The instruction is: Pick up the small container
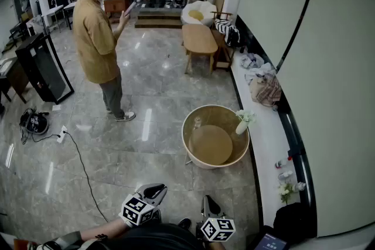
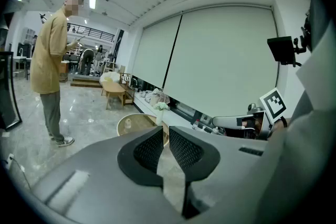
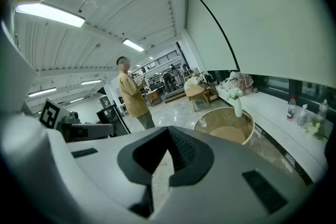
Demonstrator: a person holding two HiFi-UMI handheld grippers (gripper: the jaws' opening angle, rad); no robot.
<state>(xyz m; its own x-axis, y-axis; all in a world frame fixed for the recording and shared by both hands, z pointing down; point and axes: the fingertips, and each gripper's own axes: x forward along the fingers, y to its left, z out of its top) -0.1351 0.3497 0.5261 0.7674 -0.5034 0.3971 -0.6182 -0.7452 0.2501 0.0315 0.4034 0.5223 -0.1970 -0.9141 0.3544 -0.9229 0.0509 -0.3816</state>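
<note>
The small container [image 1: 197, 122] is a little pale bottle standing upright inside a round wooden table with a raised rim [image 1: 193, 156]. It also shows far off in the left gripper view as the container [image 2: 127, 124] and in the right gripper view as the container [image 3: 202, 122]. A white vase of flowers [image 1: 242, 124] stands at the table's right edge. My left gripper [image 1: 153, 189] and right gripper [image 1: 208, 203] hang low at the picture's bottom, well short of the table. The left gripper [image 2: 166, 128] is shut with nothing between its pads. The right gripper [image 3: 169, 131] looks shut and empty too.
A person in a tan shirt [image 1: 96, 38] stands on the tiled floor to the left. A white ledge [image 1: 266, 143] runs along the right wall with small bottles [image 1: 284, 162] and bags on it. A cable [image 1: 82, 167] trails across the floor; a wooden table [image 1: 199, 38] stands farther back.
</note>
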